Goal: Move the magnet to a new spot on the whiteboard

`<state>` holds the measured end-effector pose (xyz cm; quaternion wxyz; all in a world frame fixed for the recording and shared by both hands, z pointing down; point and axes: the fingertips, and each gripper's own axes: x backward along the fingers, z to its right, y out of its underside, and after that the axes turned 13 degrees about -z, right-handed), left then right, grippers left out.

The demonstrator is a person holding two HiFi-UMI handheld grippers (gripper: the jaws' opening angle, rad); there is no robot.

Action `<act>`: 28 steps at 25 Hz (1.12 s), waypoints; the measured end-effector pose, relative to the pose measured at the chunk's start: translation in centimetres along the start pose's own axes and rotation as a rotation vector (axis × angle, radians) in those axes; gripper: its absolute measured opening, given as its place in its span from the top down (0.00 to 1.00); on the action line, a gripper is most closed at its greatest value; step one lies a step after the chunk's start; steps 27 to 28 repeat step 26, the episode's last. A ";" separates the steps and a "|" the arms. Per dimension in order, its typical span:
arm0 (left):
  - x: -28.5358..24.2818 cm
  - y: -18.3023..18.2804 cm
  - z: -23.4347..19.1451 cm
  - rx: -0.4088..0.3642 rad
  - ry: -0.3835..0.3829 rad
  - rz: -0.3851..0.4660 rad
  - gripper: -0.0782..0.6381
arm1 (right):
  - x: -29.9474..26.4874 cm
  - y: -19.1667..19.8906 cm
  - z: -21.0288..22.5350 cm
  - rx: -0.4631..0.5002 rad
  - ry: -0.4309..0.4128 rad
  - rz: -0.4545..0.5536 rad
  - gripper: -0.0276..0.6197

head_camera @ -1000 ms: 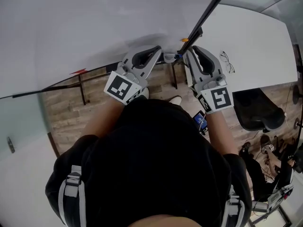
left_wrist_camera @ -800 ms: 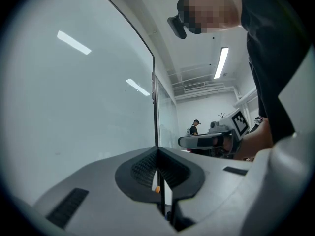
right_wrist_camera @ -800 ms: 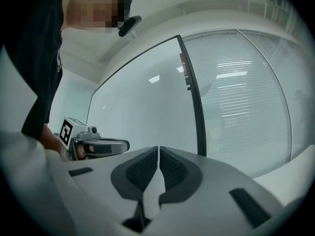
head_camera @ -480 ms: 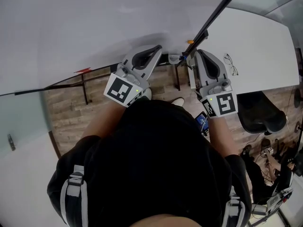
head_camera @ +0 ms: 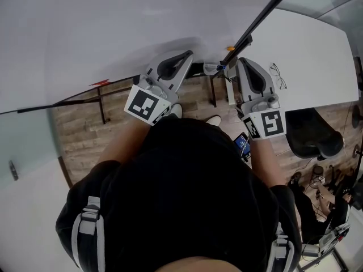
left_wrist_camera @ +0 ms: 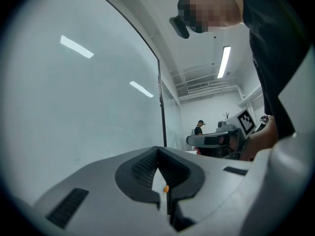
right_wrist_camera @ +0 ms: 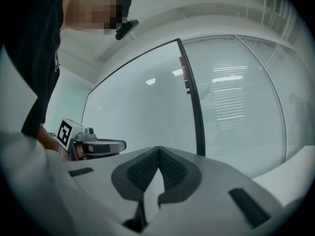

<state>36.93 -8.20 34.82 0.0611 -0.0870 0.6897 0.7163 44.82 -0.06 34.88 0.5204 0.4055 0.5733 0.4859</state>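
**Whiteboard check: both claws shut, magnet sitting by the frame**

Whiteboard (head_camera: 142, 27) takes up pretty much the whole top of the head view, with wood floor (head_camera: 85, 126) showing under its lower edge.

Starting on the left, the left claw (head_camera: 189, 54) is held level with its tip close to the board. In the left gripper view its jaws meet at the tips with nothing caught between them, so it's closed and empty.

Moving right, there's a little orange dot that I take to be the magnet (head_camera: 229, 48). It sits low on the board, right beside the black frame (head_camera: 261, 17) that runs up along the board's edge. The same orange speck peeks through the gap below the left claw's tips in the left gripper view.

Next comes the right claw (head_camera: 241, 61), also level, with its tip near the magnet. I can't tell if they touch. In the right gripper view its jaws are pinched together and nothing orange shows between them.

Further right, a white tabletop (head_camera: 309, 50) has a pair of glasses (head_camera: 276, 75) lying on it. A black chair (head_camera: 312, 134) is tucked just below its edge.
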 end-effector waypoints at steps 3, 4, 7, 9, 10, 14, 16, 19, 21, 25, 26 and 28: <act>0.0 0.3 0.0 0.000 0.000 -0.008 0.88 | 0.0 0.3 0.0 -0.003 0.001 -0.005 0.96; 0.0 0.4 0.0 0.002 0.002 -0.009 0.88 | 0.1 0.4 0.1 -0.005 0.002 -0.006 0.96; 0.0 0.2 0.0 0.003 0.008 -0.006 0.88 | 0.0 0.4 0.3 -0.019 0.005 -0.004 0.96; 0.0 0.0 0.2 -0.005 0.015 0.001 0.88 | 0.0 0.4 0.3 -0.026 0.005 -0.005 0.96; 0.1 -0.1 0.3 -0.008 0.017 0.004 0.88 | 0.1 0.3 0.3 -0.027 0.005 -0.006 0.96; 0.2 -0.1 0.3 -0.012 0.018 0.006 0.88 | 0.2 0.4 0.0 -0.023 0.004 -0.009 0.96; 0.3 0.0 0.3 -0.013 0.016 0.007 0.88 | 0.2 0.5 -0.1 -0.022 0.002 -0.010 0.96; 0.4 -0.2 0.4 -0.015 0.014 0.012 0.88 | 0.2 0.5 -0.3 -0.023 -0.003 -0.012 0.96; 0.6 -0.2 0.4 -0.016 0.013 0.010 0.88 | 0.3 0.4 -0.4 -0.020 -0.003 -0.015 0.96; 0.5 -0.2 0.3 -0.016 0.008 0.004 0.88 | 0.3 0.5 -0.4 -0.018 -0.002 -0.017 0.96; 0.5 -0.2 0.2 -0.017 0.009 0.004 0.88 | 0.4 0.5 -0.4 -0.018 -0.001 -0.018 0.96; 0.5 -0.2 0.2 -0.017 0.009 0.004 0.88 | 0.4 0.5 -0.4 -0.018 -0.001 -0.018 0.96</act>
